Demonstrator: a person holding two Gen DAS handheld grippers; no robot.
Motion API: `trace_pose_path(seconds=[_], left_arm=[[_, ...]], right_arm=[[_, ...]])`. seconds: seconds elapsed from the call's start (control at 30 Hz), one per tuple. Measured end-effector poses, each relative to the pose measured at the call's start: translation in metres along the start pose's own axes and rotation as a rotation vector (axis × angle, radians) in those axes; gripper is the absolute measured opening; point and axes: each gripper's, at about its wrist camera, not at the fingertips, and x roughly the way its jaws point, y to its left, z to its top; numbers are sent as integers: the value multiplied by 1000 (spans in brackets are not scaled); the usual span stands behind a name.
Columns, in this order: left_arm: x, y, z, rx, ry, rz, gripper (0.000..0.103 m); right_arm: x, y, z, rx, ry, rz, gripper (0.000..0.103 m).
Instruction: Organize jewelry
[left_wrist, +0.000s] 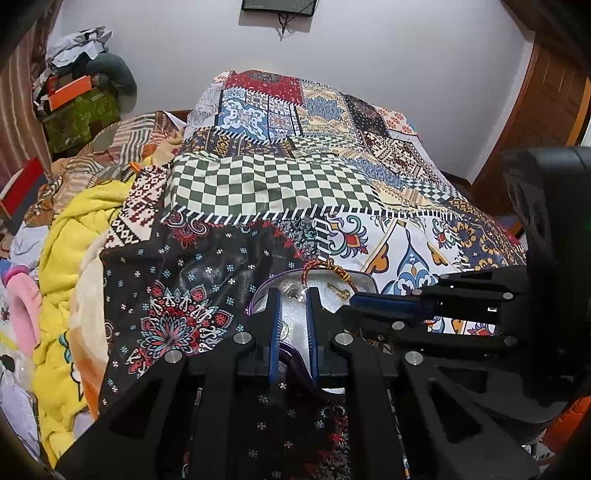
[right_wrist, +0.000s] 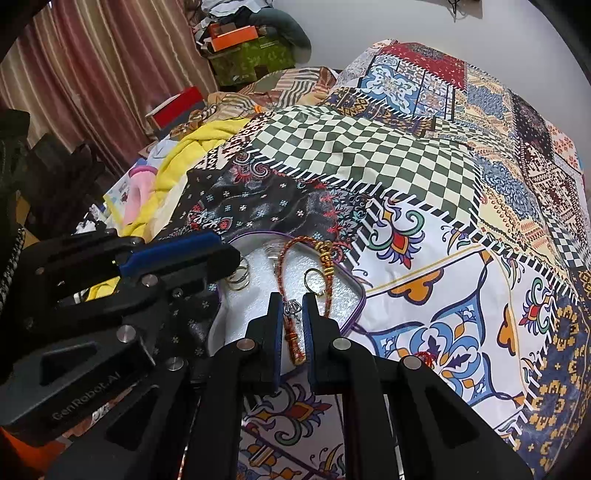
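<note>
A white-lined tray with a purple rim (right_wrist: 355, 295) (left_wrist: 369, 282) lies on the patchwork bedsheet. In it are a red-orange beaded bracelet (right_wrist: 325, 258) (left_wrist: 334, 272), a gold hoop (right_wrist: 314, 282) and some metal rings (right_wrist: 238, 277). My right gripper (right_wrist: 291, 301) hovers over the tray's near side, jaws slightly apart, with a small silver charm (right_wrist: 291, 309) between the fingertips. My left gripper (left_wrist: 294, 295) is open above the tray's left part, and the rings (left_wrist: 292, 292) show between its tips. The two grippers are close side by side.
The patchwork sheet (right_wrist: 443, 229) covers the bed to the right and beyond. A yellow blanket (left_wrist: 74, 266) and pink item (left_wrist: 24, 306) are piled left. A red box (right_wrist: 177, 107), a green box with an orange one (right_wrist: 243, 55), a curtain and a wooden door (left_wrist: 546, 103) surround the bed.
</note>
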Motion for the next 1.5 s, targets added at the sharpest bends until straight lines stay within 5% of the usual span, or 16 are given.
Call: trace_pose_path(seconds=[0.17,0.4,0.57,0.83,1.5], left_arm=[[-14,-4,2,12,-24,13,10],[-39,-14,5,32,-65,23,10],[-56,-22,5,48,-96,27,22],[-66,-42,0,78,-101,10,27],[0,-100,-28,144,86,-104,28]], right_arm=[[-15,4,1,-1,-21,-10,11],[-51,6,1,-6,-104,-56,27],[-82,1,-3,4,-172,-105,31],[-116,-22,-21,60,-231,-177,33],[-90,-78,-80,163,-82,-250,34]])
